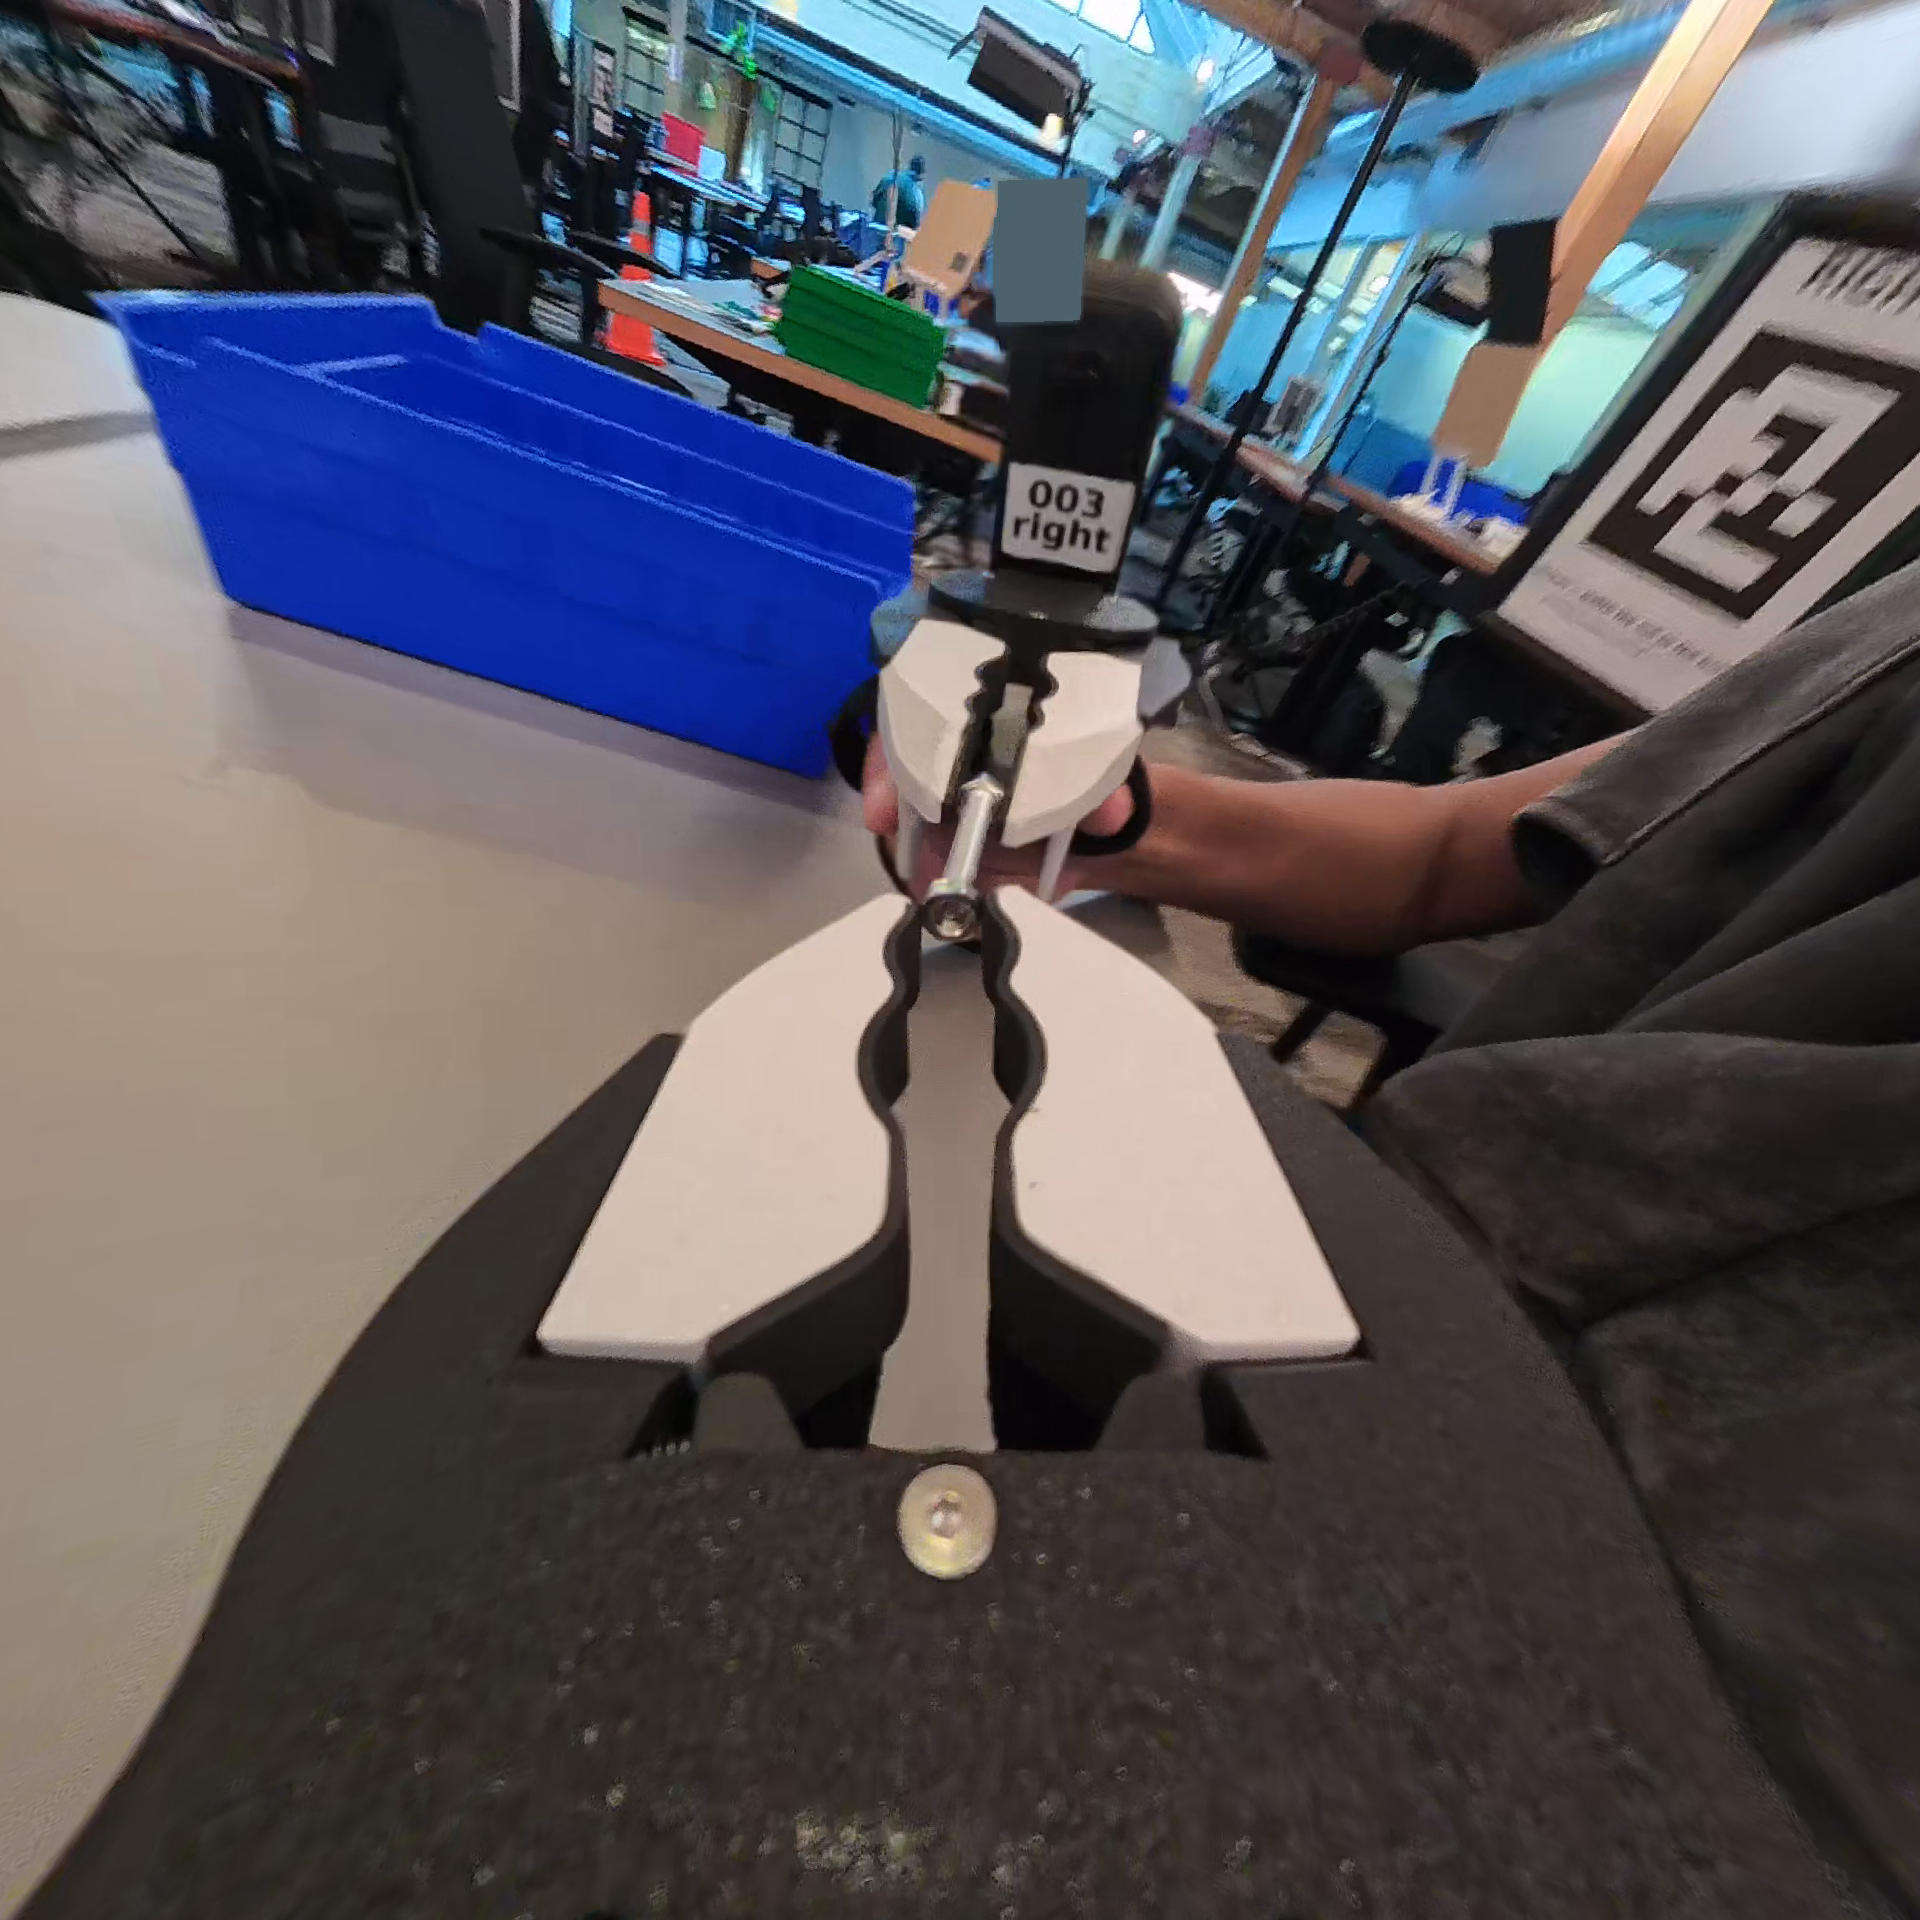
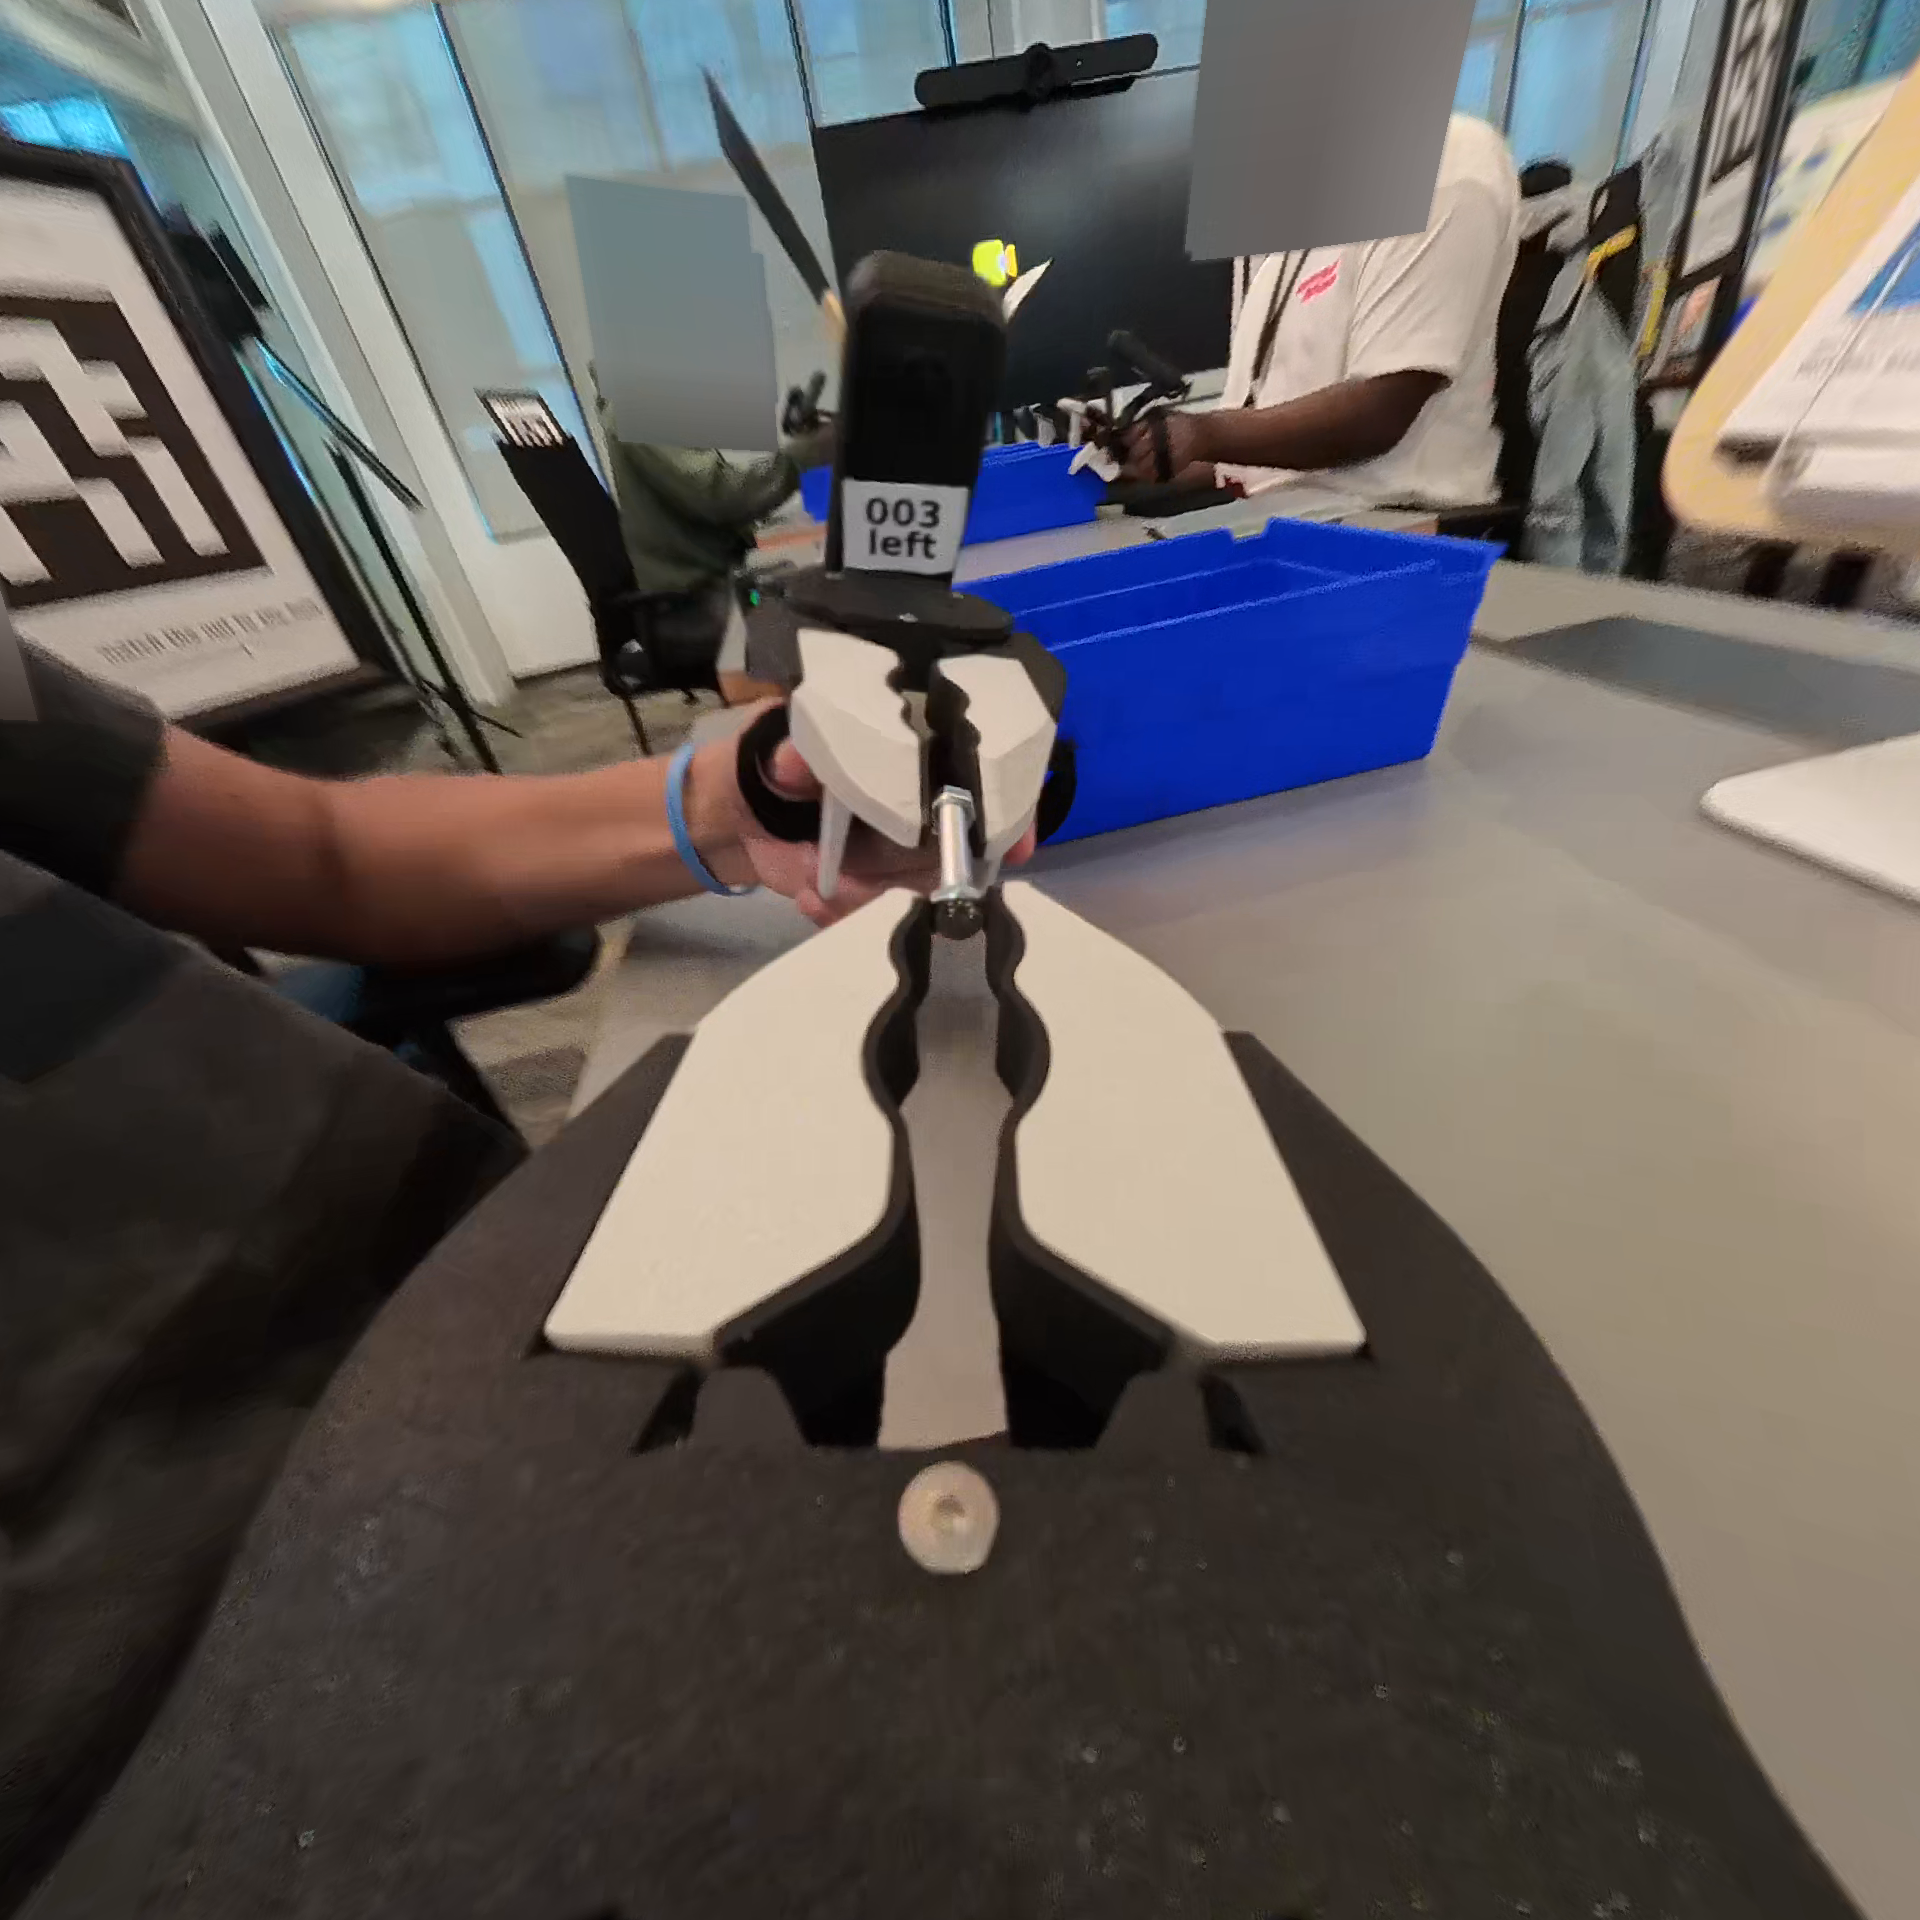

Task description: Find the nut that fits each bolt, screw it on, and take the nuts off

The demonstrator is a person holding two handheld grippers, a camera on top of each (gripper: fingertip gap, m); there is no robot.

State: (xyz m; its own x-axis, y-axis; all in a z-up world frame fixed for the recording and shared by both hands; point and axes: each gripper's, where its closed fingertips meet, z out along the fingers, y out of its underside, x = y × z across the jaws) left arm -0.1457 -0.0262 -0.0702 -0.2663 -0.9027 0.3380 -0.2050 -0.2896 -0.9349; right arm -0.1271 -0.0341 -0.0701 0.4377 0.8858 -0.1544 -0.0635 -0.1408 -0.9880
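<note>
A silver bolt [image 1: 966,842] with a hex piece at each end spans the gap between my two grippers, above the edge of the grey table [image 1: 312,883]. My left gripper [image 1: 951,920] is shut on the near hex end. My right gripper [image 1: 982,792] faces it and is shut on the far end. In the right wrist view the bolt [image 2: 951,852] runs from my right gripper [image 2: 956,920] up to my left gripper [image 2: 954,805]. I cannot tell which end is the nut and which is the bolt head.
A blue plastic bin [image 1: 520,540] stands on the table beyond the grippers; it also shows in the right wrist view [image 2: 1247,675]. A white flat object [image 2: 1829,821] lies at the table's right edge. The person's forearms [image 1: 1299,862] [image 2: 416,852] reach in from the side. The tips of both grippers are at nearly the same place.
</note>
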